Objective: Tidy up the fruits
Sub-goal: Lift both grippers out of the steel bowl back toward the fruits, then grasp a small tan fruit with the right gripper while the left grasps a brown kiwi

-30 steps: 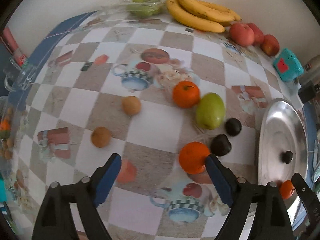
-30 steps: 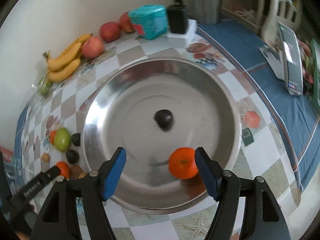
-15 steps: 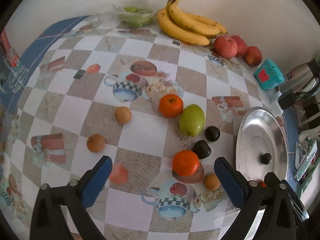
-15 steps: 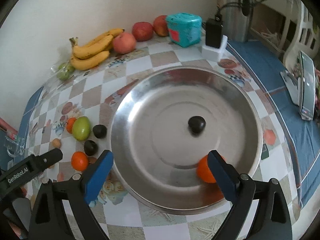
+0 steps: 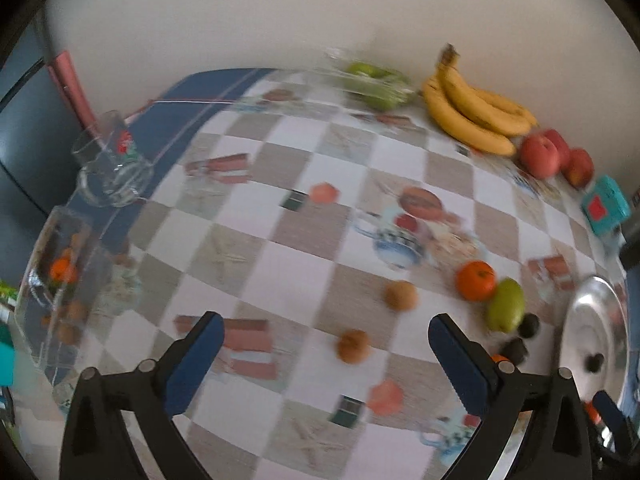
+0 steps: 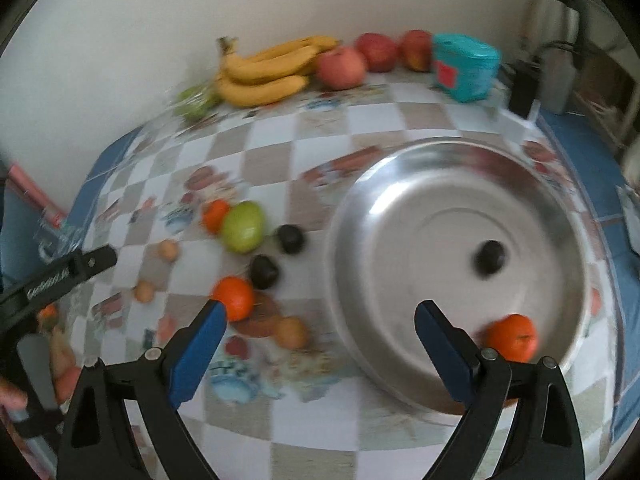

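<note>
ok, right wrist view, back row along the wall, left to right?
Bagged green fruit → banana bunch → three red apples → teal container → black charger on its white block.

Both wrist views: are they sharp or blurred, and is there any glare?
Left wrist view: smeared by motion, the oranges and the green fruit streaked; only the left gripper is crisp. Right wrist view: also blurred; window light glares off the steel tray; the fisheye bends the table's edges.
</note>
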